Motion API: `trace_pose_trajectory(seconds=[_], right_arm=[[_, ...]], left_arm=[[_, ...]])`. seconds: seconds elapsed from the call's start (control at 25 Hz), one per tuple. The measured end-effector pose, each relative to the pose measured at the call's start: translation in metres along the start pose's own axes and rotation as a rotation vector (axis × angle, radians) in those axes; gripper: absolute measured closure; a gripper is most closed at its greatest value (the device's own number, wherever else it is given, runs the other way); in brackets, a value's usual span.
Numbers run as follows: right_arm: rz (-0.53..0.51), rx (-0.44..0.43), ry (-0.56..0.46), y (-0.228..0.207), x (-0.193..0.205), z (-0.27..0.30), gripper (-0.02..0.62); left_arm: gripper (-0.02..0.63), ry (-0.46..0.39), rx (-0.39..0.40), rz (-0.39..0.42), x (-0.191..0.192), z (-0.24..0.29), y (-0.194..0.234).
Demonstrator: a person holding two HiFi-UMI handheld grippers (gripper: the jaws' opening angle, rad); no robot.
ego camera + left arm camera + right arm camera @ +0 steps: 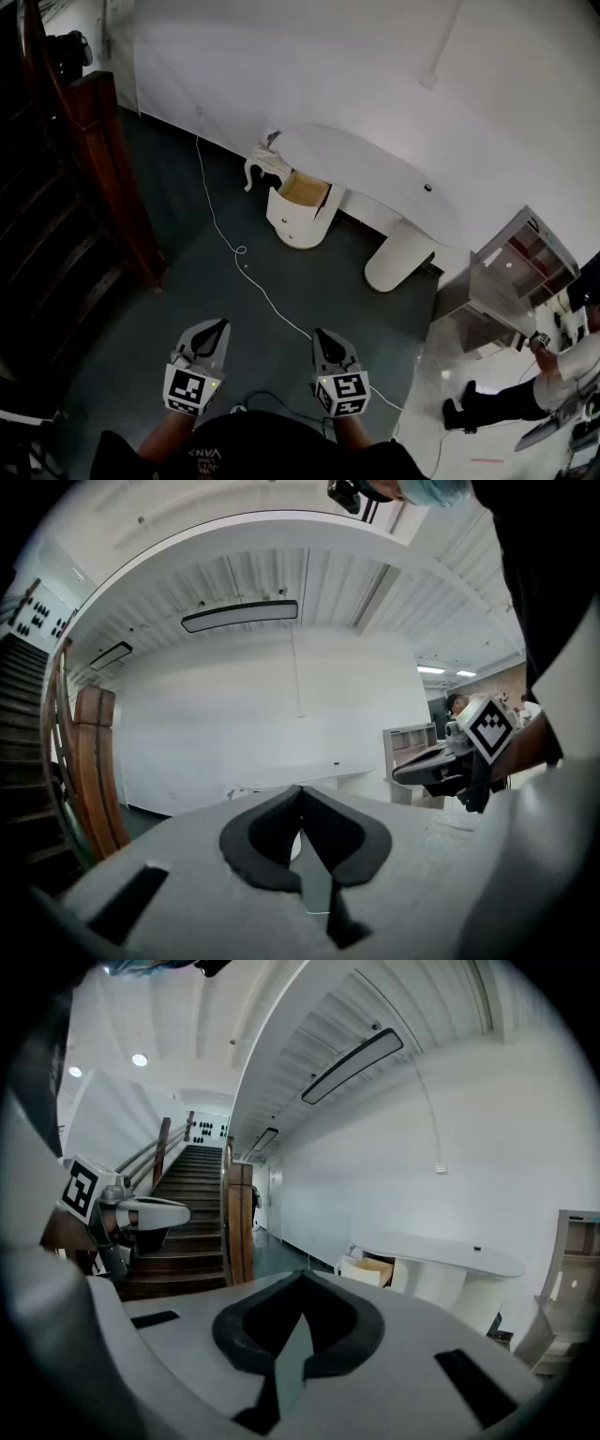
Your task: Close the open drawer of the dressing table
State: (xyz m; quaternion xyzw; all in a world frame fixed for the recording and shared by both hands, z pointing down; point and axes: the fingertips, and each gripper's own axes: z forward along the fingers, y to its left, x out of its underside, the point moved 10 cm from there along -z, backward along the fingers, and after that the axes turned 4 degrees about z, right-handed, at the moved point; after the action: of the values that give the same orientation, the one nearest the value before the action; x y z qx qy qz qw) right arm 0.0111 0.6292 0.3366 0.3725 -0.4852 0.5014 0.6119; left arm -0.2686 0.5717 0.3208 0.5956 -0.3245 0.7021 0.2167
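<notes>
Nearest, at the bottom of the head view, is the grey plastic left tool point(217, 326) with its black-and-white marker cube. It points ahead and level. Its dark ridged jaws are pressed together, and nothing is between them. Beside it is the grey plastic right tool point(324, 334), which tips down a little. Its jaws are together too, and they are empty.

Far to the left stands a dark brown wooden staircase point(56, 234) with a thick post. A thin white cable point(234, 251) snakes over the dull dark green floor point(187, 300) from the wall toward the person.

Past the cable stands the smooth white bench with a long rounded top point(375, 183). Under its left end is a round white cabinet. The open drawer point(302, 190) sticks out of it, and you can see pale bare wood inside. Its curved white front faces the person and a bit to the left. A fat round white leg point(398, 255) holds up the other end of the bench.

The drawer lies straight ahead of both tools and well apart from them. I think the right tool is a little nearer. The drawer seems to slide in away from the person, toward the white wall, so the push should go that way, flat on the curved front. First the person must walk closer.

On the right are a grey open shelf unit point(516, 272) and another person point(553, 375) on the pale shiny floor.
</notes>
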Motion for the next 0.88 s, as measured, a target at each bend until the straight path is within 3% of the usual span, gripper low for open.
trace_pose_trajectory(seconds=[0.36,0.68,0.8,0.88], right_arm=[[0.003,0.02,-0.011,0.013,-0.002,0.007,0.594],[0.082,0.037,-0.065,0.019,0.002,0.014,0.589],[0.104,0.045,-0.075,0.016,0.003,0.02,0.511],[0.111,0.056,-0.078,0.009,0.002,0.025,0.474]], left_arm=[[0.588,-0.007,0.009,0.0,0.003,0.0,0.014],[0.578,-0.018,0.042,-0.042,0.016,0.007,0.032],[0.425,-0.006,0.055,-0.071,0.021,0.016,0.035],[0.413,-0.001,0.068,-0.077,0.024,0.024,0.034]])
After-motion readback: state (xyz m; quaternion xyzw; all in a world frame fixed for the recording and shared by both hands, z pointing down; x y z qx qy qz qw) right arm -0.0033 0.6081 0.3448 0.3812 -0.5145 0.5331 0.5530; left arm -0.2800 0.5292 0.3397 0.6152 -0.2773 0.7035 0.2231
